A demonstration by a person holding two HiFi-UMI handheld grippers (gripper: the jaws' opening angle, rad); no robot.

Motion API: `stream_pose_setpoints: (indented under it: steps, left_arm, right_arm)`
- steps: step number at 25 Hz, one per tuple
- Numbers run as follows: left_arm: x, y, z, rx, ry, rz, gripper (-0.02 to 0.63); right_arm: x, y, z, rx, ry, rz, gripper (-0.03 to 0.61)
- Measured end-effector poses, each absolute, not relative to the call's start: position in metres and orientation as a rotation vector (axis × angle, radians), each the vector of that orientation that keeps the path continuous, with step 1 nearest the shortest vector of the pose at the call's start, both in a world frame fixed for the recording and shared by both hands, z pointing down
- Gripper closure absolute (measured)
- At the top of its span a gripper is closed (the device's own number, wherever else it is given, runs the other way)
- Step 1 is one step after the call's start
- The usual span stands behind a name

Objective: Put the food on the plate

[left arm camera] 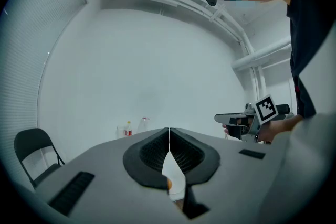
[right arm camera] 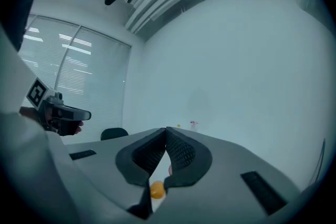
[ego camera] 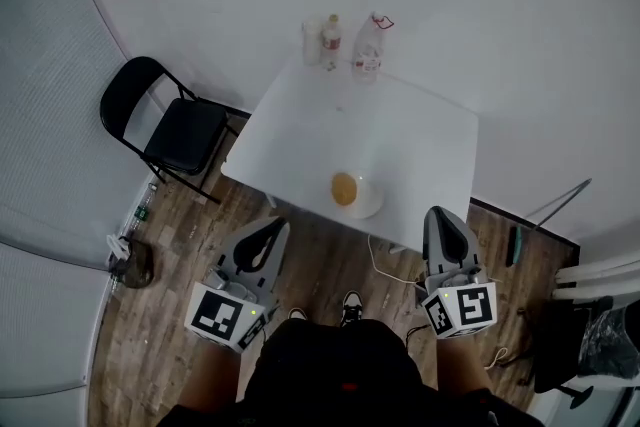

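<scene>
A round orange piece of food (ego camera: 344,188) lies on a white plate (ego camera: 368,202) near the front edge of the white table (ego camera: 300,135). Both grippers hang over the floor, short of that edge. My left gripper (ego camera: 272,226) is to the plate's lower left, and its jaws meet at the tips with nothing between them. My right gripper (ego camera: 440,214) is to the plate's lower right, shut and empty too. The food (left arm camera: 168,183) and the plate (left arm camera: 174,170) show through the slit below the left jaws. In the right gripper view the food (right arm camera: 156,190) shows below the closed jaws.
Two bottles (ego camera: 331,42) (ego camera: 367,52) and a pale cup (ego camera: 311,40) stand at the table's far edge. A black folding chair (ego camera: 175,130) stands left of the table. A white cable (ego camera: 385,253) lies on the wooden floor under the front edge.
</scene>
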State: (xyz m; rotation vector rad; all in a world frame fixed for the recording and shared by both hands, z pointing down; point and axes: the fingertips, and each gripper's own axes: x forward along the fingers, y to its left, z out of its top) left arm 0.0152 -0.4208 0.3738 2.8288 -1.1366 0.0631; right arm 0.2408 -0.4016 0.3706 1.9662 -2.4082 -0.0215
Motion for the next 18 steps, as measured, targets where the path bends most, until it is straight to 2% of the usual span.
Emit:
stream_pose_setpoints:
  steps: [18]
  left_arm:
    - [0.043,-0.407,0.335,2.883,-1.186,0.039,0.591]
  right_arm:
    - [0.250,-0.381,0.321,1.882,-2.466,-0.130,0.555]
